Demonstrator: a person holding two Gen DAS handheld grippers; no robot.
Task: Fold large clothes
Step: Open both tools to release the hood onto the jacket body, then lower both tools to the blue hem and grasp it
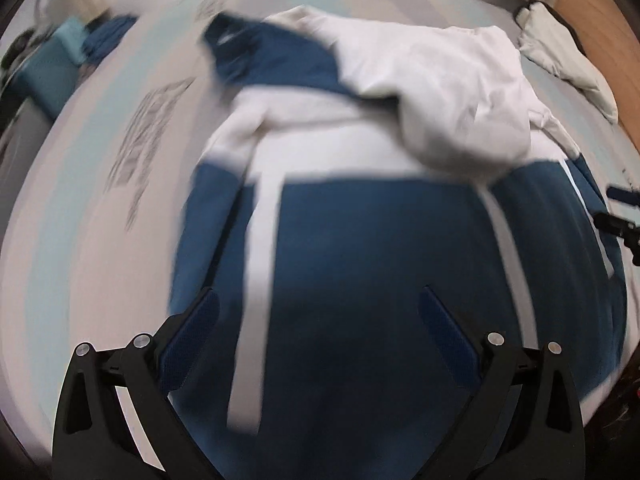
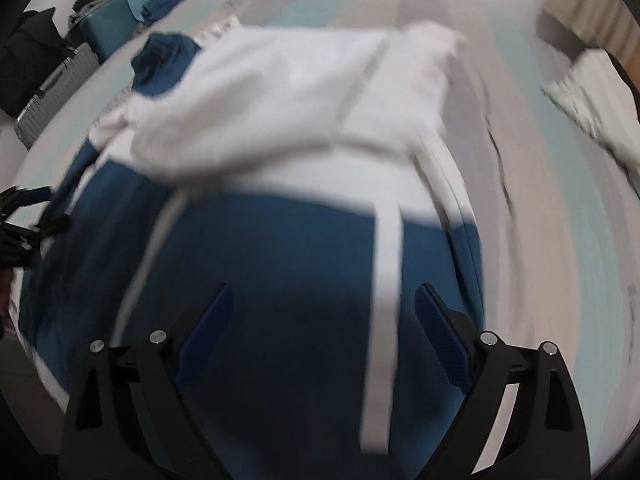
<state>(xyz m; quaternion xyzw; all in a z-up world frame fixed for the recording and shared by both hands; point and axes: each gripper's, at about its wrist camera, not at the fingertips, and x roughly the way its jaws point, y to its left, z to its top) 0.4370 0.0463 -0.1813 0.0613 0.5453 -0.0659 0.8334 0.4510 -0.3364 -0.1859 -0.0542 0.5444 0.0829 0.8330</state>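
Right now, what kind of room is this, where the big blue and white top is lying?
Most likely a bedroom. The blue and white hoodie is spread out on a wide bed with a pale printed sheet, a pillow lies near a wooden headboard, and suitcases stand beside the bed.

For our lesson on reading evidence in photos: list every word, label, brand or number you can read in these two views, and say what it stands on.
None can be read.
Dark printed marks on the bed sheet: may be lettering or a pattern, too blurred to tell.
Blue and white jacket: no legible label or logo.
Suitcase and teal case: no readable text.
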